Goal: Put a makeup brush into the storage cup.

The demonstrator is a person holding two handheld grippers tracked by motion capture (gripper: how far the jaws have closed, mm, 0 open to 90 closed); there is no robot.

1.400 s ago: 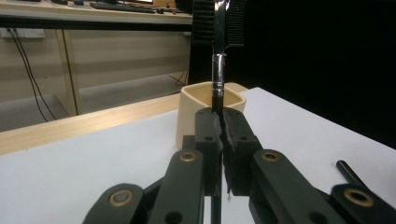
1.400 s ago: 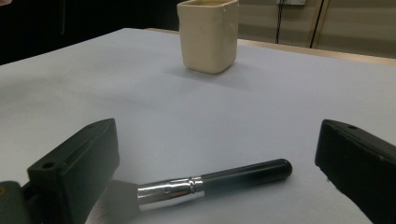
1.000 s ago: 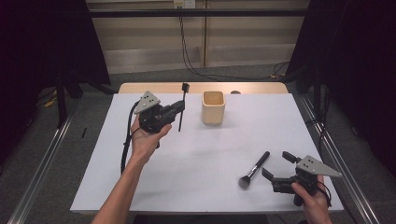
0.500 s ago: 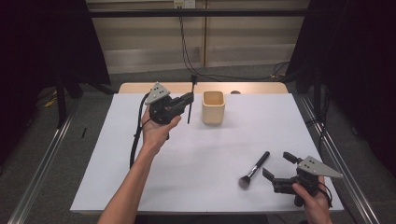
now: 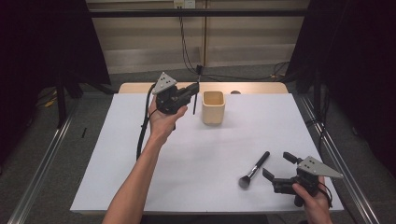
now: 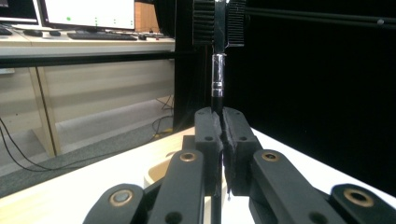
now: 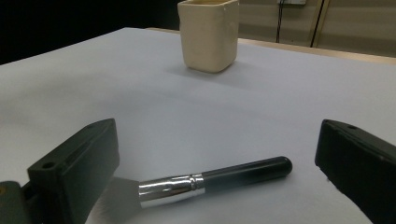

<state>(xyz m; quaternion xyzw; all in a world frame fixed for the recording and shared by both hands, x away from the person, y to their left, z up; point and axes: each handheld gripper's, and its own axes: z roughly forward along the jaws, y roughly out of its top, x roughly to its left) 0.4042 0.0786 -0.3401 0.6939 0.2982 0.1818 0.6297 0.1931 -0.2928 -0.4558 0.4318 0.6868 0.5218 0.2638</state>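
The thin brush (image 5: pixel 194 100) hung upright, pinched in the left gripper (image 5: pixel 193 88), just left of the cup (image 5: pixel 213 107) and above the table. The cup stood near the far edge of the white table (image 5: pixel 116 163), with bare surface all around it. Well nearer than the cup, the right gripper (image 5: pixel 276 165) rested with jaws spread, the makeup brush (image 5: pixel 254 169) lying just beside them. Dark curtains (image 5: pixel 355 70) flanked the table.

White table (image 5: pixel 140 177): cream cup (image 5: pixel 213 107) w/ left jaws just beside it; makeup brush (image 5: pixel 252 169) flat, just ahead of right jaws.
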